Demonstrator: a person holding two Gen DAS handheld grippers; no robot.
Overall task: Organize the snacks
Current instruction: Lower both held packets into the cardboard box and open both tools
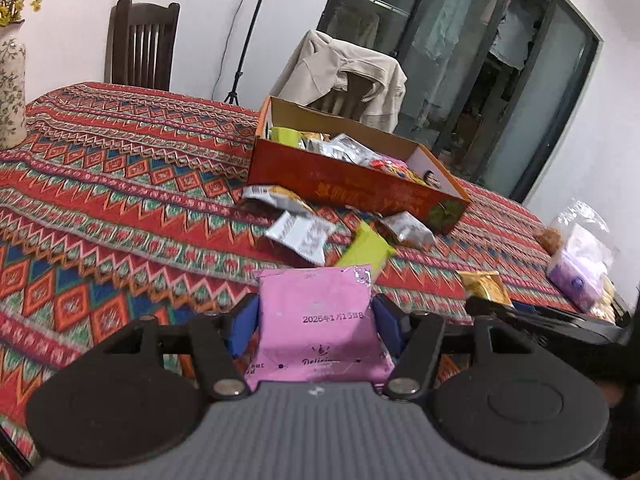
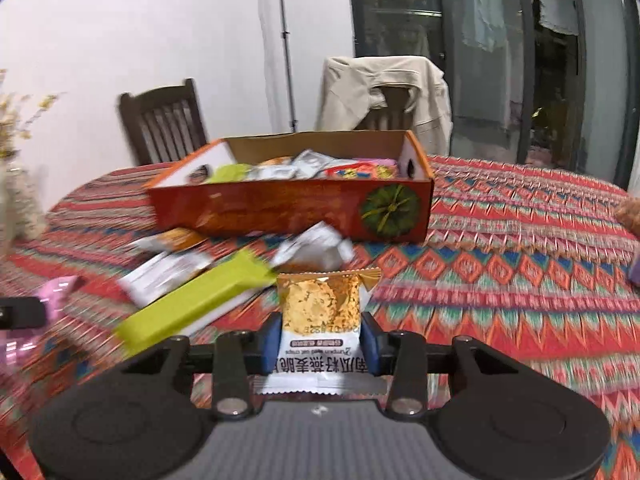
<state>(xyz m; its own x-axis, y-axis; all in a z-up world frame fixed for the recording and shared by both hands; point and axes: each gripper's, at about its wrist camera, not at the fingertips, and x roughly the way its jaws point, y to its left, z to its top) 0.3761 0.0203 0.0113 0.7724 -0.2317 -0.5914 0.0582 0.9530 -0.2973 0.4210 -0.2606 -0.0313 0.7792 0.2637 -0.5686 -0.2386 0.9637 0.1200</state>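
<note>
My left gripper (image 1: 316,322) is shut on a pink snack packet (image 1: 318,320), held above the patterned tablecloth. My right gripper (image 2: 320,340) is shut on a white and gold oat crisp packet (image 2: 320,316); it also shows in the left wrist view (image 1: 482,286). An open orange cardboard box (image 1: 344,192) holds several snack packets and also shows in the right wrist view (image 2: 288,208). In front of the box lie a green bar packet (image 1: 366,250) (image 2: 192,312), silver packets (image 1: 300,234) (image 2: 316,246) and an orange-print packet (image 1: 276,198) (image 2: 172,240).
A flowered vase (image 1: 10,88) stands at the far left. A clear bag with purple packs (image 1: 580,256) lies at the right table edge. Two wooden chairs stand behind the table, one (image 1: 142,44) bare, one (image 2: 390,100) draped with a beige jacket.
</note>
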